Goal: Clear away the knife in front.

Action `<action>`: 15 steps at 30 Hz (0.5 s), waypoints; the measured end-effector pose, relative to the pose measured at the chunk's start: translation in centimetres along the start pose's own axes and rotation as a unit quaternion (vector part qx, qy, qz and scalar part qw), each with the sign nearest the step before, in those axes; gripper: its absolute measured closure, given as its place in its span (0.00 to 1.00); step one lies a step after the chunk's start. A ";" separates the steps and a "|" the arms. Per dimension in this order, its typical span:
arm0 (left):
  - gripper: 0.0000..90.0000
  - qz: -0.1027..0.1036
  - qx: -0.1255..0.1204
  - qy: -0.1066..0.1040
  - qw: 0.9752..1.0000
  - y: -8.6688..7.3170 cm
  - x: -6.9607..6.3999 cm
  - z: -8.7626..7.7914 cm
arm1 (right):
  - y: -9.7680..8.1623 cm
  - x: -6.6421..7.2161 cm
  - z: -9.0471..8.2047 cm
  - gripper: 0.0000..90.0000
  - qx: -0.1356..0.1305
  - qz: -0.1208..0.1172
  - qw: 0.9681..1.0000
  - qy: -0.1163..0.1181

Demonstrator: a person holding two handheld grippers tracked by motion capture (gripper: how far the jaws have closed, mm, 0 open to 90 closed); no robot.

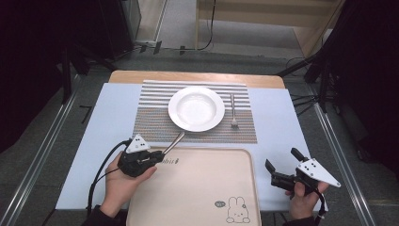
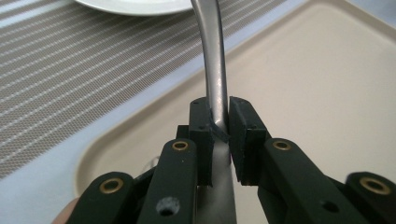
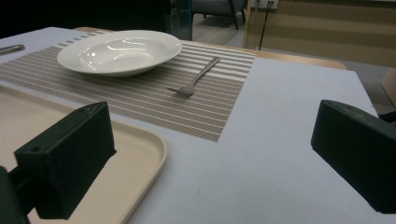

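My left gripper (image 1: pixel 156 158) hovers over the far left corner of the beige tray (image 1: pixel 197 188), shut on a slim metal utensil (image 1: pixel 173 143). In the left gripper view both pads pinch the utensil's handle (image 2: pixel 215 79) at the left gripper's (image 2: pixel 220 116) tips. The handle runs on toward the white plate (image 2: pixel 135 5); I cannot tell whether it is a spoon or a knife. My right gripper (image 1: pixel 281 157) stands open over the pale blue table cover, right of the tray. Nothing lies between the right gripper's (image 3: pixel 210 158) wide-apart jaws.
A white deep plate (image 1: pixel 196 108) sits on a striped placemat (image 1: pixel 150 117), with a fork (image 1: pixel 233 112) lying to its right. The same fork (image 3: pixel 196 81) and plate (image 3: pixel 119 50) lie ahead in the right gripper view. The tray has a rabbit drawing (image 1: pixel 237 210) near its front.
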State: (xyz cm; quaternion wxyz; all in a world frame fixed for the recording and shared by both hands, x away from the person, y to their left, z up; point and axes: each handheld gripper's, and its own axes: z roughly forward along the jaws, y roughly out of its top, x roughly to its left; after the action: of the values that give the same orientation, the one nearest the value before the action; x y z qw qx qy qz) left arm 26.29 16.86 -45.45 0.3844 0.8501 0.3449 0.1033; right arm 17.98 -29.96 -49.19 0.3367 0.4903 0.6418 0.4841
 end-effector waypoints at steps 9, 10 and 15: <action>0.88 -0.007 0.003 -0.007 1.000 -1.6 -0.8 0.2 | 0.0 0.0 0.0 0.00 0.000 -0.001 1.000 0.000; 0.88 -0.009 0.005 -0.008 1.000 -1.8 -0.9 0.3 | 0.0 0.0 0.0 0.00 0.000 -0.001 1.000 0.000; 0.88 -0.013 0.015 -0.013 1.000 -2.7 -1.1 0.7 | 0.0 0.0 0.0 0.00 0.000 -0.001 1.000 0.000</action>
State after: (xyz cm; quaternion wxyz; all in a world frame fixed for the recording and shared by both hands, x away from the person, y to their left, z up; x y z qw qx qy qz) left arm 24.42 16.98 -47.82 0.3779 0.8522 0.3525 0.0817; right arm 17.97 -29.92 -49.17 0.3374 0.4895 0.6425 0.4834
